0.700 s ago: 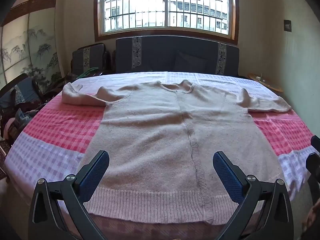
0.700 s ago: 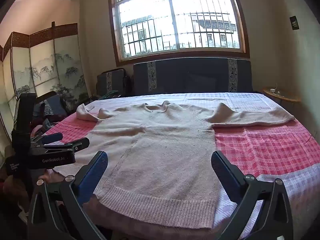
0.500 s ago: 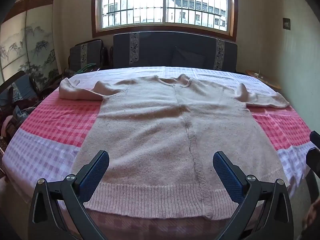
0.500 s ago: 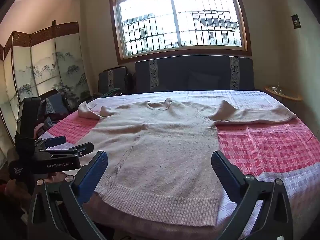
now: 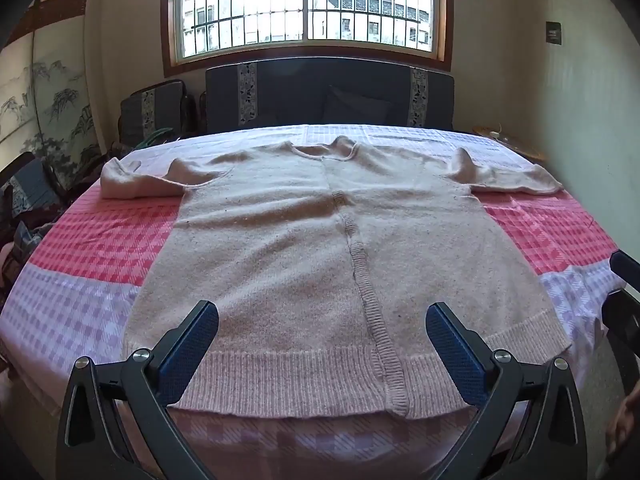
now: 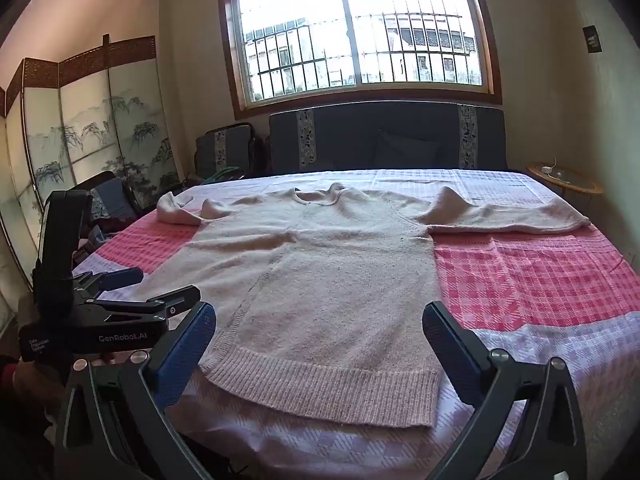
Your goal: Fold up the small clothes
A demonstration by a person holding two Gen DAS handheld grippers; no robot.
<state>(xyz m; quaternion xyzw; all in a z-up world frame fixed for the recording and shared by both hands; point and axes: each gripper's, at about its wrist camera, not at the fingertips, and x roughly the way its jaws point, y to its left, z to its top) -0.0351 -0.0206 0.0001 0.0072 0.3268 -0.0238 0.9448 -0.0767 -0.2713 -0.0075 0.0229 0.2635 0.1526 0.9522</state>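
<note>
Sweater [image 5: 320,264] lay flat on bed [image 5: 92,248], hem toward six o'clock. I'd tipped both views slightly downward; left gripper [image 5: 322,334] and right gripper [image 6: 319,332] gaped fully, empty. Folding unstarted.

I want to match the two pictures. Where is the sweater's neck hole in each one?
Left wrist view: the neck hole sits at the sweater's far end, right in the middle of the picture.
Right wrist view: the neck hole is also at the far end, in the middle of the picture.
Shared landmark: the barred window above the dark headboard, straight beyond the neck hole.
</note>
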